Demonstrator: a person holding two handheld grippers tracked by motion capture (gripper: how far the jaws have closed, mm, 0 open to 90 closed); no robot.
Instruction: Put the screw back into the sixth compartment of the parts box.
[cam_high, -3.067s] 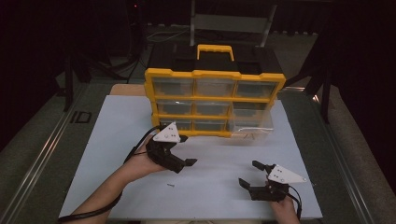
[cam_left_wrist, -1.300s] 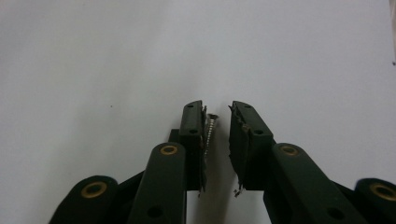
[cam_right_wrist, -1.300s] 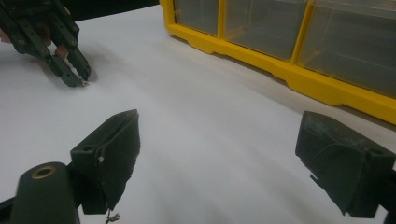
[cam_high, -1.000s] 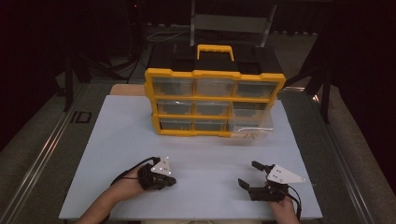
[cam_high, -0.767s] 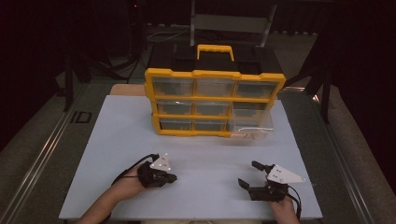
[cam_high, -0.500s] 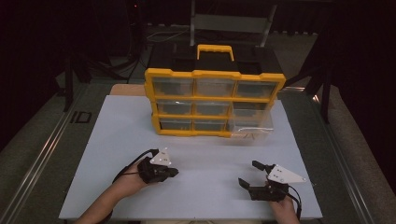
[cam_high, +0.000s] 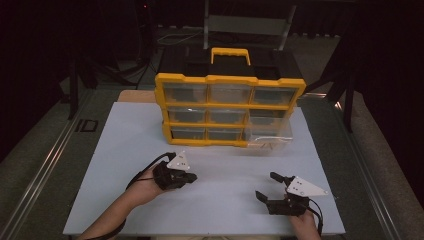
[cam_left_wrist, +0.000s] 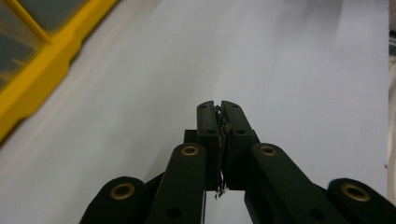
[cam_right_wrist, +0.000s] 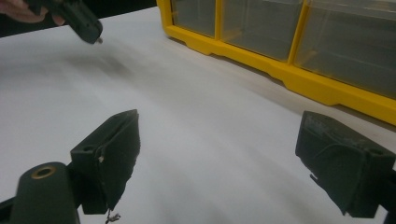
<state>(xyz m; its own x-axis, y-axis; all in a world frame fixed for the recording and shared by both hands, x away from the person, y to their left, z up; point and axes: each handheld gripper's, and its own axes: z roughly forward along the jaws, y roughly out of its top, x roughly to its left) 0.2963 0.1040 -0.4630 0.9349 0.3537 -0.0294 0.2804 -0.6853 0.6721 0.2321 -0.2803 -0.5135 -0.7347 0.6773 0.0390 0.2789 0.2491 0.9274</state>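
At left on the white sheet (cam_high: 115, 150), the left gripper (cam_high: 192, 176) is hanging just above the surface, jaws pressed together. From the right gripper view, a tiny pale piece (cam_right_wrist: 99, 41) is poking out of its tip; what it is, too small to tell. Centre back, the yellow organizer (cam_high: 230, 80) is standing upright with 9 clear drawers. 1 of them, the bottom-right drawer (cam_high: 270, 134), is sitting pulled out toward the person. At right, the right gripper (cam_high: 266, 186) is resting low near the sheet's front edge, jaws spread wide, holding nothing.

Step in hand, by my reading: carrying the pinched piece toward the pulled-out drawer. Next move is calling for a steady pinch, travel right and forward, then release over the drawer's open top.
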